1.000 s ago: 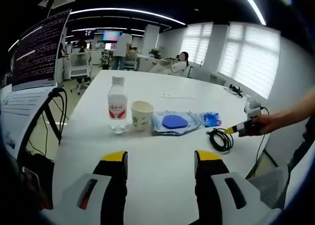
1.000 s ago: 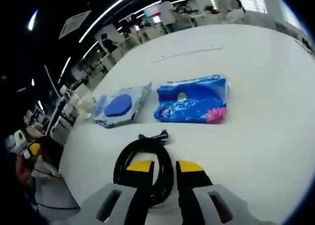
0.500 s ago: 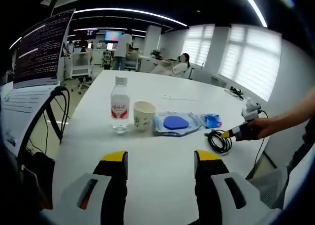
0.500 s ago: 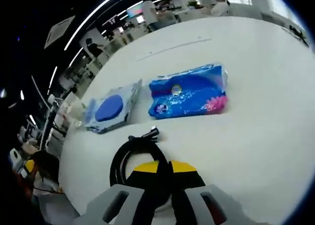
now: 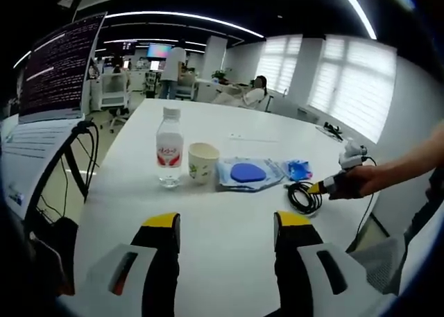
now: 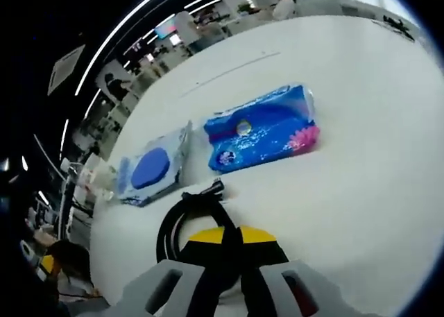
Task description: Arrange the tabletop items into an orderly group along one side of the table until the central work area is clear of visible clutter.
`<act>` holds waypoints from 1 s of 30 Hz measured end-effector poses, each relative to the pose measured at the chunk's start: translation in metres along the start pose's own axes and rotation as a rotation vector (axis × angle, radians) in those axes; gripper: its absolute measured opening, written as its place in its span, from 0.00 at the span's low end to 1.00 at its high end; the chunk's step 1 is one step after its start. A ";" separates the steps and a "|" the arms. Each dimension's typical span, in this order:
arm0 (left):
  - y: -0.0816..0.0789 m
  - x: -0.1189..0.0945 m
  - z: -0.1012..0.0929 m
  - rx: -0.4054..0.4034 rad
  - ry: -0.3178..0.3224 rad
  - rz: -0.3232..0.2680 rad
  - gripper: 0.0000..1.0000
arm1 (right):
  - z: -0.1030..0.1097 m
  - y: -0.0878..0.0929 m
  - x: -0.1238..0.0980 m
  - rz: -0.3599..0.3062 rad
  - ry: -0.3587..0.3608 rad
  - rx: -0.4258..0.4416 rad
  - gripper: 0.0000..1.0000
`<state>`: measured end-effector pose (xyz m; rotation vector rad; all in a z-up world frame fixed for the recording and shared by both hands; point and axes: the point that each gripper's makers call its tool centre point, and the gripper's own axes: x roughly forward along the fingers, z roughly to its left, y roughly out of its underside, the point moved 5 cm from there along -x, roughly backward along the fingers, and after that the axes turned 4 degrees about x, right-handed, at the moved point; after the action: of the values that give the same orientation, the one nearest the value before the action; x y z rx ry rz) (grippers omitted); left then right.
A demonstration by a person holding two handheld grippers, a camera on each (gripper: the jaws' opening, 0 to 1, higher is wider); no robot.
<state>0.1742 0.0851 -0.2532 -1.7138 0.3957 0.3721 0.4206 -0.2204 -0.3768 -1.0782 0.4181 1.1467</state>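
Black cable coil (image 6: 182, 223) half hidden behind clamping right gripper (image 6: 231, 238).

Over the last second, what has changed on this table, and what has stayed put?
The right gripper closed its fingers on the coiled black cable, which they straddled open a second ago. The left gripper stayed open above the table. The bottle, paper cup and blue packets kept their places.

Two handheld grippers — left gripper (image 5: 227, 227), right gripper (image 6: 231, 237) — pale grey bodies, black jaws, yellow tips.
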 end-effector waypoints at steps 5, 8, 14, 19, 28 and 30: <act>-0.006 0.001 -0.002 0.011 0.008 -0.004 0.54 | 0.000 -0.001 -0.001 -0.005 -0.014 -0.010 0.04; -0.007 0.002 -0.001 0.015 0.012 -0.007 0.54 | 0.002 -0.001 -0.004 -0.008 -0.021 -0.013 0.05; -0.008 0.005 0.004 0.016 0.022 -0.011 0.54 | 0.003 -0.005 -0.007 -0.017 -0.028 -0.017 0.06; -0.010 0.010 0.000 0.028 0.045 -0.001 0.55 | 0.007 -0.005 -0.009 -0.035 -0.040 -0.021 0.08; -0.010 0.010 0.007 0.030 0.061 -0.002 0.55 | 0.009 -0.002 -0.021 -0.030 -0.076 -0.057 0.14; -0.010 0.012 0.005 0.029 0.065 -0.001 0.55 | 0.012 -0.003 -0.026 -0.031 -0.087 -0.100 0.18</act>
<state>0.1892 0.0914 -0.2505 -1.7008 0.4454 0.3096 0.4099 -0.2237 -0.3502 -1.1137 0.2777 1.1924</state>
